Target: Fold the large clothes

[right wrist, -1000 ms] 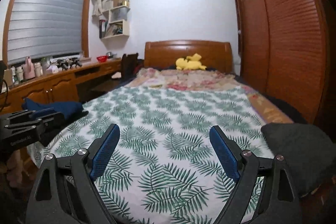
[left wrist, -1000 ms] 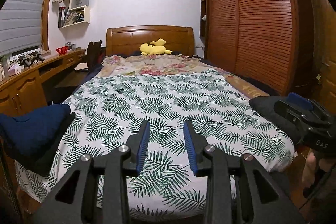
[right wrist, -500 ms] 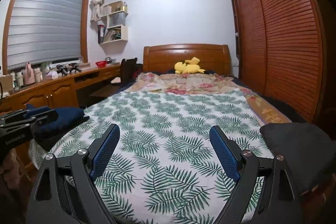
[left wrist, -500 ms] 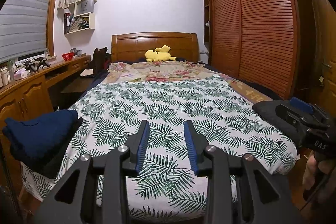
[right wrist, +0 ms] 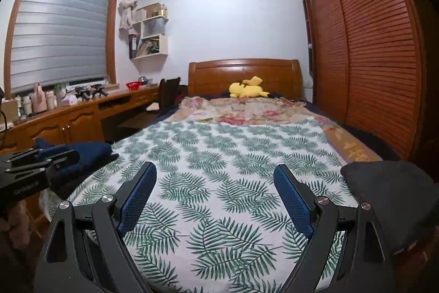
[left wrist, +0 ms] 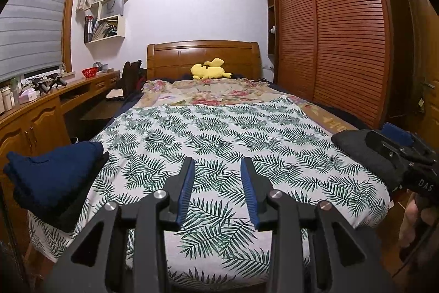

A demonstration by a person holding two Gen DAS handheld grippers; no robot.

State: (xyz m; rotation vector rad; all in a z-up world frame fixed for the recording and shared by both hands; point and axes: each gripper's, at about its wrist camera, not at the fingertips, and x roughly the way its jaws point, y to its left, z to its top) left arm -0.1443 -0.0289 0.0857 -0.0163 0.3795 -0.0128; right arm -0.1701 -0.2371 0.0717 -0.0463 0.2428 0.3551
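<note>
A folded navy garment [left wrist: 52, 177] lies on a dark one at the bed's near left corner; it also shows in the right wrist view [right wrist: 85, 155]. A folded dark grey garment [right wrist: 392, 197] lies at the near right corner, also in the left wrist view [left wrist: 359, 150]. My left gripper [left wrist: 216, 183] is open a little and empty, above the foot of the bed. My right gripper [right wrist: 215, 188] is wide open and empty, also above the foot of the bed. Each gripper shows in the other's view, the left one [right wrist: 35, 166] by the navy garment, the right one [left wrist: 397, 153] over the grey garment.
A leaf-print sheet [left wrist: 219, 139] covers the bed, with a floral blanket [left wrist: 208, 92] and a yellow plush [left wrist: 210, 70] near the headboard. A wooden desk [left wrist: 41, 111] runs along the left. A slatted wardrobe [left wrist: 343, 45] stands on the right.
Both grippers have risen and drawn back slightly from the bed; more of the room shows. Their openings are unchanged.
</note>
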